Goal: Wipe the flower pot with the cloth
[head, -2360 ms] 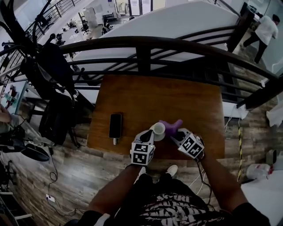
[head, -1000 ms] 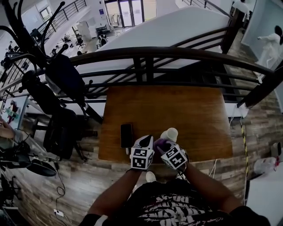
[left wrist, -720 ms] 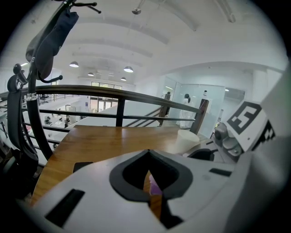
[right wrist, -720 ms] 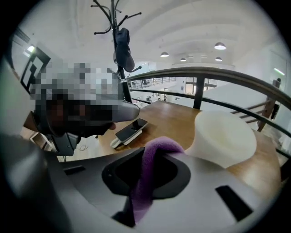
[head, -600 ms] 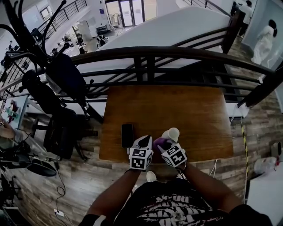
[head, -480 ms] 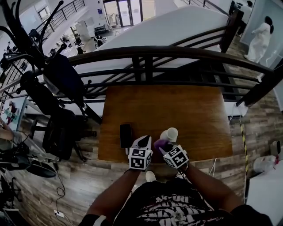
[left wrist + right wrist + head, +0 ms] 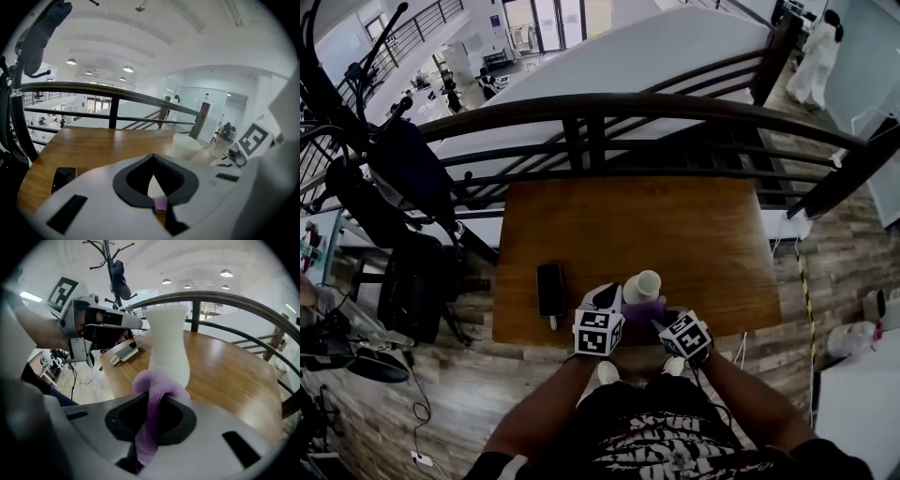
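Note:
A white flower pot (image 7: 642, 284) stands upright near the front edge of the brown table (image 7: 675, 225). My right gripper (image 7: 662, 316) is shut on a purple cloth (image 7: 643, 310), which is bunched against the pot's near lower side. In the right gripper view the cloth (image 7: 157, 392) runs from between the jaws up to the pot (image 7: 168, 343). My left gripper (image 7: 610, 296) is just left of the pot with its jaws together; its tip (image 7: 138, 324) is at the pot's upper left side. The left gripper view shows the pot (image 7: 186, 146) ahead to the right, outside the jaws.
A black phone (image 7: 549, 281) lies on the table left of the left gripper. A dark railing (image 7: 628, 108) runs along the table's far edge. A coat stand (image 7: 112, 268) rises beyond the table's left side. The table's far half is bare wood.
The right gripper and cloth have slid from the pot's left-front side round to its near side. The left gripper has come closer to the pot.

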